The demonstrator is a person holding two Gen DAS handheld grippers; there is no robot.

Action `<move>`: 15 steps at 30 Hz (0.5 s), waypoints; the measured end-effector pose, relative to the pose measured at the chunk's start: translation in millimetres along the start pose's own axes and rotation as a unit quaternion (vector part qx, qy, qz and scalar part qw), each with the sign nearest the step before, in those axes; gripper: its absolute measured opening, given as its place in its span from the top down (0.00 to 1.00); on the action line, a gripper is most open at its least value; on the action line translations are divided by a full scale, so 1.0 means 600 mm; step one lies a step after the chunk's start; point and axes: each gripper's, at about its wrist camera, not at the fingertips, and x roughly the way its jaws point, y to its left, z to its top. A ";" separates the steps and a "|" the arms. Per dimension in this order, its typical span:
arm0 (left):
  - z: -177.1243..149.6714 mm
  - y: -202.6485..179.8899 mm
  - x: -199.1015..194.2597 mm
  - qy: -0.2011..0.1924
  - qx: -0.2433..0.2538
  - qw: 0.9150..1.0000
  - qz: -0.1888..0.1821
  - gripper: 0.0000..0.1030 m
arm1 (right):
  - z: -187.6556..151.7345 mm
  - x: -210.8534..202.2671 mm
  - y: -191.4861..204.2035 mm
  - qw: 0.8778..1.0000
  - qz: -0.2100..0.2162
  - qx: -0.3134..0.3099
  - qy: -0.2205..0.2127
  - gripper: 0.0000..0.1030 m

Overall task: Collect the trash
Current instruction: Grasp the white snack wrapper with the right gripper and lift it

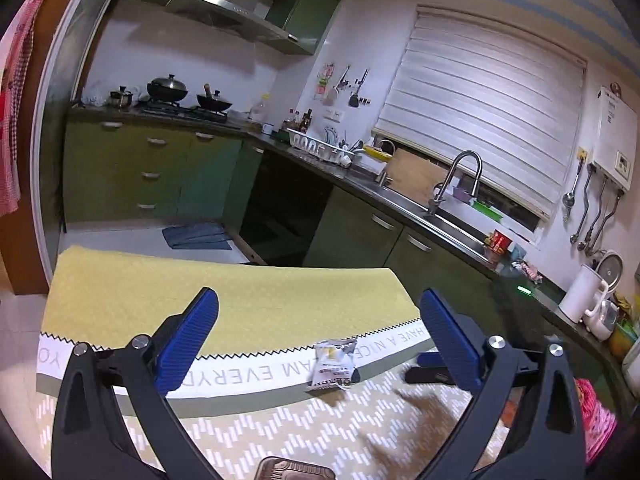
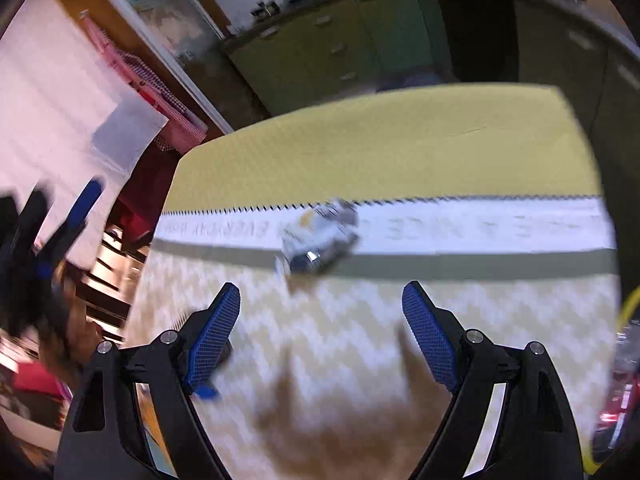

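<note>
Wrapper (image 1: 334,364), crumpled at lower centre on the tablecloth (image 1: 224,292), lies unheld; both left gripper (image 1: 320,336) and right gripper (image 2: 320,320) stand wide apart and empty, so a fast blurred approach risks knocking it aside.

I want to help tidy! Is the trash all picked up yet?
Not yet. Nothing looks collected so far: one crumpled wrapper lies on the tablecloth. In hand: nothing, because the left claw and right claw are both open and empty. Left to do: grab that wrapper and bin it.
</note>
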 end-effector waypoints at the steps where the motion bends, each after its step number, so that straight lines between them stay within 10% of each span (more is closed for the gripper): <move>1: 0.001 -0.001 -0.001 -0.001 0.003 1.000 0.001 0.07 | 0.015 0.022 0.000 1.000 -0.003 0.019 0.012 0.20; 15: 0.008 0.003 -0.030 -0.027 -0.012 1.000 -0.005 0.07 | 0.063 0.151 0.038 0.996 -0.078 0.022 0.048 0.30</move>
